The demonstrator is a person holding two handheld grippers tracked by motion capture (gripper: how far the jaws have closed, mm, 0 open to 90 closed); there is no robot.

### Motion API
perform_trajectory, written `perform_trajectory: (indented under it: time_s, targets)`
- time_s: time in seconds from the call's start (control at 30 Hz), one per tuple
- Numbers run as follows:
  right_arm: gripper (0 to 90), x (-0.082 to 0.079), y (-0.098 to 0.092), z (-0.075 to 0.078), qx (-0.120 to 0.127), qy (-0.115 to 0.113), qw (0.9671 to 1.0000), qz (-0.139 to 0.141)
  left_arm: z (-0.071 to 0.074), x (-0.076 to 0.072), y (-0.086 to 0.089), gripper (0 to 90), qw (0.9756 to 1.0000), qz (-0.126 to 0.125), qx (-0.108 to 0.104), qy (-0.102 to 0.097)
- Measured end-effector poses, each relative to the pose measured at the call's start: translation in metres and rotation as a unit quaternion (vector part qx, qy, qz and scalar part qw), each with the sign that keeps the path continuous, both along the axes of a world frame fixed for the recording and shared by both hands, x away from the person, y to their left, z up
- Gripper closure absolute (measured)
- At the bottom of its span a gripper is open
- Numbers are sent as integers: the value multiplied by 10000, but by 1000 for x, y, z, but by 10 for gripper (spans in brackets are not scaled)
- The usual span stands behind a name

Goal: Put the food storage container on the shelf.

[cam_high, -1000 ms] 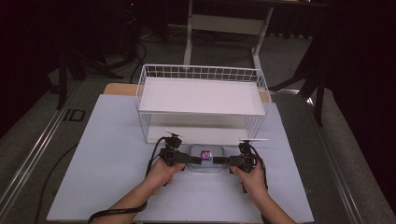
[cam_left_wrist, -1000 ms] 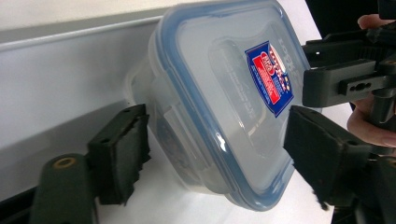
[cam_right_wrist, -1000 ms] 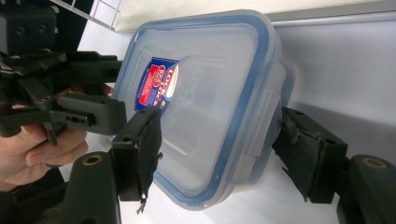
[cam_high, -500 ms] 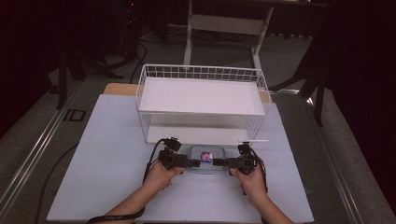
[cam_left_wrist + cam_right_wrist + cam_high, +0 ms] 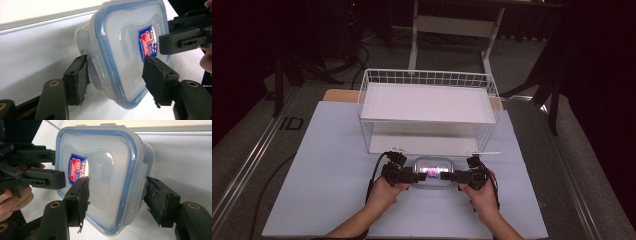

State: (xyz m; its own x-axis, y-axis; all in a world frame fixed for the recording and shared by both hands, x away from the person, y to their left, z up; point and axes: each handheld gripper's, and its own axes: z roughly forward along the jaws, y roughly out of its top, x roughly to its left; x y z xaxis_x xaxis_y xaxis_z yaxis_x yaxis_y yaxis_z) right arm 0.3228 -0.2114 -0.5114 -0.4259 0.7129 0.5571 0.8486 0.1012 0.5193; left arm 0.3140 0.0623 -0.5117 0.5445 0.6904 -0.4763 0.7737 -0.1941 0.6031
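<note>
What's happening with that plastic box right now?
Both claws, left and right, closing on box ends. Box on table. Wire basket just behind.

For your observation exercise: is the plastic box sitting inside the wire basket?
No, the plastic box rests on the table in front of the wire basket.

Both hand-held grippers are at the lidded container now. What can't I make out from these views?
- Contents of the container: both gripper views, frosted walls and lid.
- Label wording: blurred, partly behind a pad.
- Whether the left hand-held gripper and right hand-held gripper pads press on it: contact unclear.
- Wire basket's lower shelf: high view, shaded by the upper shelf.
</note>
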Motion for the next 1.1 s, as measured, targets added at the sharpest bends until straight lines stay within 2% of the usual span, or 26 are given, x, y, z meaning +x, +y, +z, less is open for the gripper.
perform_trajectory:
  time_s: [0.17,0.27,0.4,0.57,0.67,0.77,0.87,0.93,1.1]
  targets:
    - [389,-1,1,2,9,-91,10000,2,3,-5,0,440,9998,67,99,-125]
    - [389,-1,3,2,-15,-162,9999,9,3,-5,1,443,9998,110,100,-139]
    - [388,0,8,3,-68,-265,9996,84,7,-3,3,445,9994,173,213,-221]
    - [388,5,13,11,-15,-362,9993,95,17,1,10,448,9989,257,146,-357]
    - [388,10,16,18,34,-454,9989,81,24,5,14,449,9983,323,82,-478]
    - [388,14,18,28,48,-650,9979,28,32,7,15,449,9974,407,-3,-599]
    - [388,20,20,37,50,-800,9968,-16,37,13,17,449,9966,420,6,-708]
    - [387,24,21,39,42,-895,9960,-38,37,18,17,448,9964,425,-1,-740]
    - [385,34,25,35,11,-923,9957,-99,30,30,19,446,9963,447,22,-735]
